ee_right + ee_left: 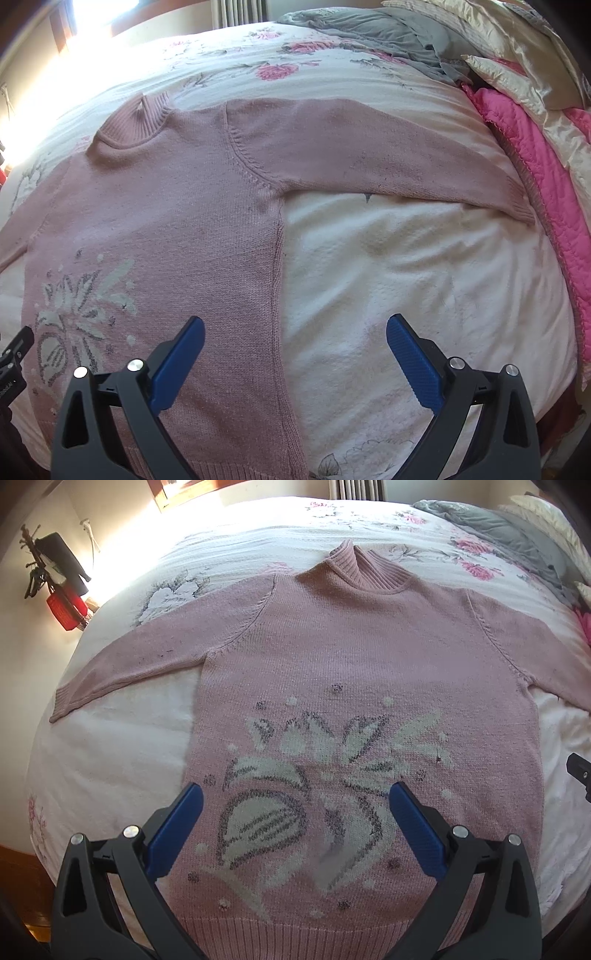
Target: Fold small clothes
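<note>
Flat on the bedspread [110, 760] lies a pink sweater [362, 657], front up, collar at twelve o'clock, sleeves spread toward nine and three. Both tongs are released, jaws wide and holding nothing — the left gripper [295, 794] hangs above the flower pattern, the right gripper [295, 326] above the sweater's right side seam.

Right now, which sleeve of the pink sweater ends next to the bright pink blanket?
The right sleeve. Its cuff lies by the bright pink blanket; the left sleeve stretches toward the opposite edge of the bed.
</note>
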Demonstrator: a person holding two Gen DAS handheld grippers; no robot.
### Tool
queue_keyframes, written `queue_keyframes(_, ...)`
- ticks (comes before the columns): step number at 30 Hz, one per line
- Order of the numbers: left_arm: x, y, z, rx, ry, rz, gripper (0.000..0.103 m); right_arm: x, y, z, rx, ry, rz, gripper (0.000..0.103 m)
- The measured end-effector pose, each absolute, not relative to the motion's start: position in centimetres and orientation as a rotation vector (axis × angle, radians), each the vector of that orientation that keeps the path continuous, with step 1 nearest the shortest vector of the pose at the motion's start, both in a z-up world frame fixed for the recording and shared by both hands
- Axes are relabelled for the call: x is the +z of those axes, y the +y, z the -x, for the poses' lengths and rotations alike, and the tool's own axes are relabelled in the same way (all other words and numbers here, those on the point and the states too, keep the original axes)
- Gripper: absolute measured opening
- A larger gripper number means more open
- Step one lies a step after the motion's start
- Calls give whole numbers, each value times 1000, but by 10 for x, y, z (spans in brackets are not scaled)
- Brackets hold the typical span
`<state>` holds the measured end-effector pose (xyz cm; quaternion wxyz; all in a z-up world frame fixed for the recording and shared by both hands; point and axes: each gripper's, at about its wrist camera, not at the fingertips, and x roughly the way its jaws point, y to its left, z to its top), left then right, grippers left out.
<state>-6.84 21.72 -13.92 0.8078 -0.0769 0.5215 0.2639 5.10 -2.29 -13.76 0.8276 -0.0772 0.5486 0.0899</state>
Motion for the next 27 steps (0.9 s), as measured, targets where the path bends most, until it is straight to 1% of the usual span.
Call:
queue_keyframes(4,-146,204,35,495,1107,176,100,-130,-84,-85,159,1118,-8,99)
queue_keyframes(9,-140,176,-38,403,1012,205,100,-138,-214,-173,-30,1145,-190,99)
queue_keyframes(14,-137,134,-112,324,961,217,100,-161,-324,-245,-128,1208,-335,99)
queue_keyframes(18,-146,103,-154,295,962,198,100,-190,-375,-277,-177,1268,-433,95)
queue_keyframes(22,-159,83,-183,277,997,184,100,-215,-399,-291,-199,1303,-515,95)
queue_keyframes(25,-166,76,-193,270,1016,191,100,-225,-409,-297,-192,1298,-570,91)
queue_keyframes(26,-167,76,-194,270,1018,191,100,-224,-412,-298,-194,1277,-575,85)
queue_keyframes(27,-168,75,-193,270,1019,192,100,-221,-413,-298,-192,1255,-570,68)
